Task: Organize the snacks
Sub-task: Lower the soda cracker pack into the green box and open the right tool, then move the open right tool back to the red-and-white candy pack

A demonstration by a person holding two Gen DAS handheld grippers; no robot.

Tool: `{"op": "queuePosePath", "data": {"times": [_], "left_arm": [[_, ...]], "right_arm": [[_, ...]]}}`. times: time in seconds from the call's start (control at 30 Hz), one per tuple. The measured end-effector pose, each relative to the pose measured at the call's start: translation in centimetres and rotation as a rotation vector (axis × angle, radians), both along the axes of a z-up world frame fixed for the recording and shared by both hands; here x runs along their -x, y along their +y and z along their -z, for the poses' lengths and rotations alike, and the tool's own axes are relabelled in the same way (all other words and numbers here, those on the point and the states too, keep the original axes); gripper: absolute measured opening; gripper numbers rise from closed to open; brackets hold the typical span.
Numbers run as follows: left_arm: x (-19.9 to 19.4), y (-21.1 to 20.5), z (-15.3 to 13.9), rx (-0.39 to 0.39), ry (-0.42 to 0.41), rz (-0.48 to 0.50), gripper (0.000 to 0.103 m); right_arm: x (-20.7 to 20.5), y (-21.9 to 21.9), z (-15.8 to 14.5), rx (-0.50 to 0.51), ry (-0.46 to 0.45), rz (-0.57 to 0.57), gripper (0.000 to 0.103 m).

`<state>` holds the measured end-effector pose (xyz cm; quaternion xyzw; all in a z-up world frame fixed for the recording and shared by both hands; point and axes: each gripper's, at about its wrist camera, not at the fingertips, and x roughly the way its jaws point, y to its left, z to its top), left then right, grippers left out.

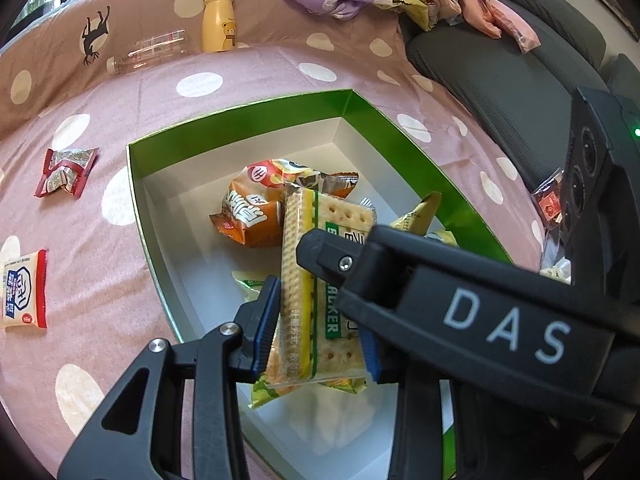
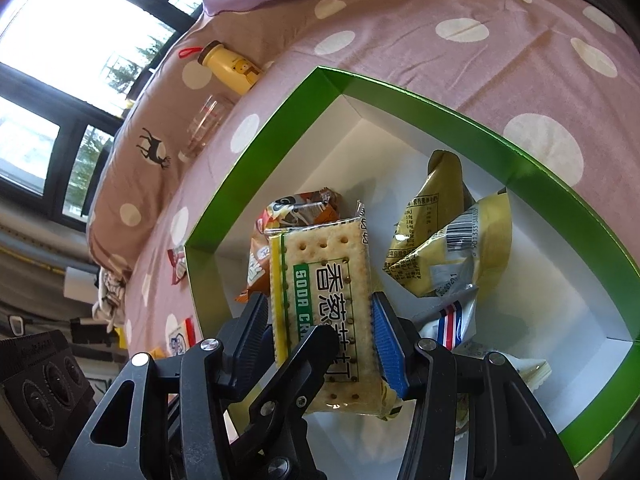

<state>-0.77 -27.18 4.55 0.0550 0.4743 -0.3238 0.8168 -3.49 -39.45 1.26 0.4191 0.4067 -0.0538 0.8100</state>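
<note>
Both my left tool (image 1: 320,320) and right tool (image 2: 320,328) clamp one clear-wrapped soda cracker packet (image 2: 320,280) above the green-rimmed white cardboard box (image 2: 400,92), apparently passing it between hands for packing.

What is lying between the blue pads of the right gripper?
A soda cracker pack sits between the right gripper pads, over the green box, seen in the right wrist view.

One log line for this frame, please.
left gripper: shut on soda cracker packet | right gripper: shut on it too | position: above green box
</note>
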Motion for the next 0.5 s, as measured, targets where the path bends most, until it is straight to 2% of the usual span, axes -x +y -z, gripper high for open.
{"op": "queuePosePath", "data": {"times": [0.17, 0.27, 0.37, 0.5], "left_arm": [[0.0, 0.5, -0.1, 0.025, 0.003, -0.002, 0.038], [0.1, 1.5, -0.6, 0.070, 0.025, -0.010, 0.040], [0.7, 3.3, -1.9, 0.106, -0.002, -0.026, 0.048], [1.8, 5.7, -3.8, 0.135, -0.056, -0.036, 0.057]], "right_arm": [[0.1, -0.1, -0.1, 0.001, 0.000, 0.021, 0.055], [0.7, -0.2, -0.9, 0.061, -0.012, 0.069, 0.057], [1.5, -0.4, -1.7, 0.065, -0.075, 0.107, 0.068], [1.8, 0.1, -2.8, 0.107, -0.127, 0.128, 0.071]]}}
